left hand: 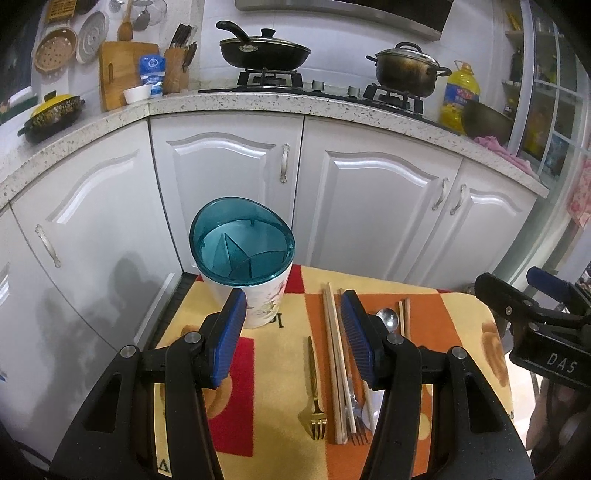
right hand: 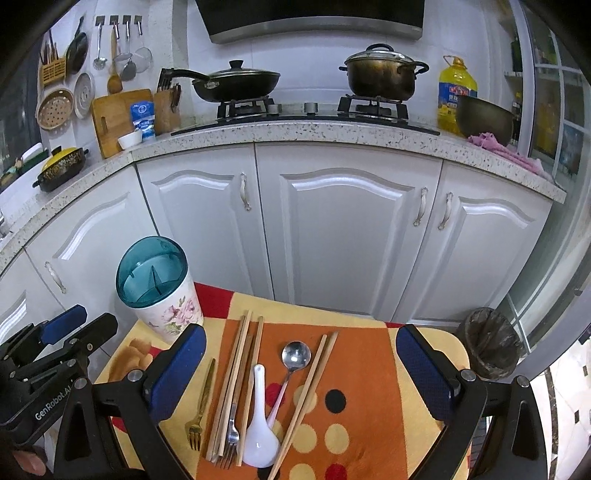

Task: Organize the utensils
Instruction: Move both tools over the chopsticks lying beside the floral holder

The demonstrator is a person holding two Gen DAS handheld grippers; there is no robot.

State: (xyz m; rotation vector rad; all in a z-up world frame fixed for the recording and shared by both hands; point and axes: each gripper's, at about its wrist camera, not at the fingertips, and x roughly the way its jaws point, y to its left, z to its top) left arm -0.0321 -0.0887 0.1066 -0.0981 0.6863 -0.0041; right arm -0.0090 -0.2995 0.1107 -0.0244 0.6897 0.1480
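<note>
You are working in a home kitchen. Note the gas hob (right hand: 314,110) carrying a lidded frying pan (right hand: 236,83) and a lidded stockpot (right hand: 382,75), the extractor hood (right hand: 314,22) above, the speckled stone bench (right hand: 295,134) over white panelled cabinet doors (right hand: 347,236), a knife block (right hand: 166,107), a cutting board (right hand: 110,118), hanging ladles and strainers (right hand: 125,55), and a cooking-oil bottle (right hand: 456,92).

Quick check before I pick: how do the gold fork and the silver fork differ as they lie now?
The gold fork lies alone on the cloth, left of the pile; the silver fork is tucked among the chopsticks, its handle partly hidden by them. The gold fork is brass-coloured with a patterned handle; the silver fork is plain steel. Both lie flat, tines toward the camera.
</note>
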